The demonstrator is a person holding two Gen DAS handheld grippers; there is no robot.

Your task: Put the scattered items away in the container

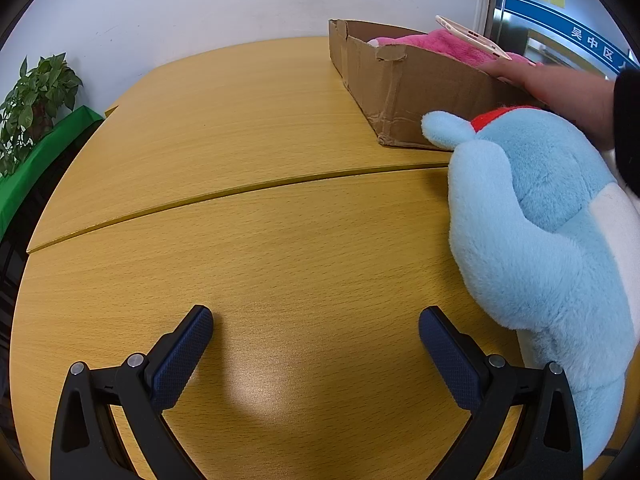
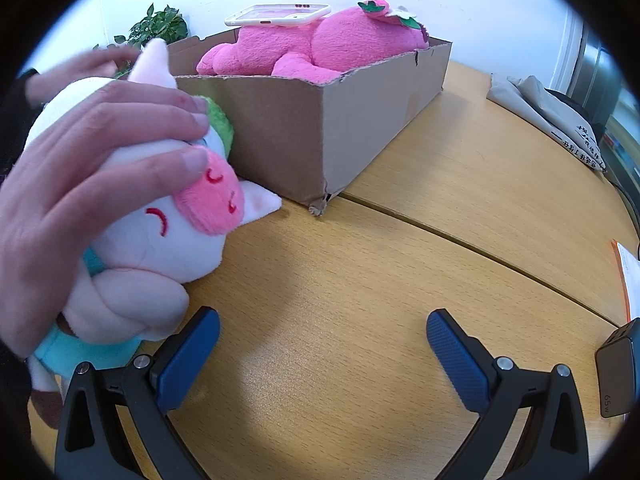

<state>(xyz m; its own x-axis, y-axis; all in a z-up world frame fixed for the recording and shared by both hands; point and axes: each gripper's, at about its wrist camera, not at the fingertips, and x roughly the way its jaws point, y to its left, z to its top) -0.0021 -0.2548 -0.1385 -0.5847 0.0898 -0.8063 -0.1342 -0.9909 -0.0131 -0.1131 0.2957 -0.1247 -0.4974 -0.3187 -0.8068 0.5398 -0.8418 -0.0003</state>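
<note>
Tongs first: my left gripper (image 1: 316,332) hangs over bare wooden table (image 1: 256,240) with its blue pads wide apart and nothing between them, and my right gripper (image 2: 323,334) is the same, spread and empty above the tabletop. Just right of my left tongs, brushing the outer finger, lies a light blue and white plush toy (image 1: 548,232); from my right wrist view the same toy sits just left of the tongs, its white head with pink snout (image 2: 176,216) covered by a bare hand (image 2: 92,184). Ahead of both grippers, past a seam in the tabletop, stands the cardboard box (image 2: 308,136), its near corner torn. A pink plush toy (image 2: 320,48) lies inside it, with a white phone (image 2: 276,14) resting on top. A second hand (image 1: 560,88) reaches over the box's rim. Farther left of my left tongs I see a potted plant (image 1: 36,96) against the wall.
</note>
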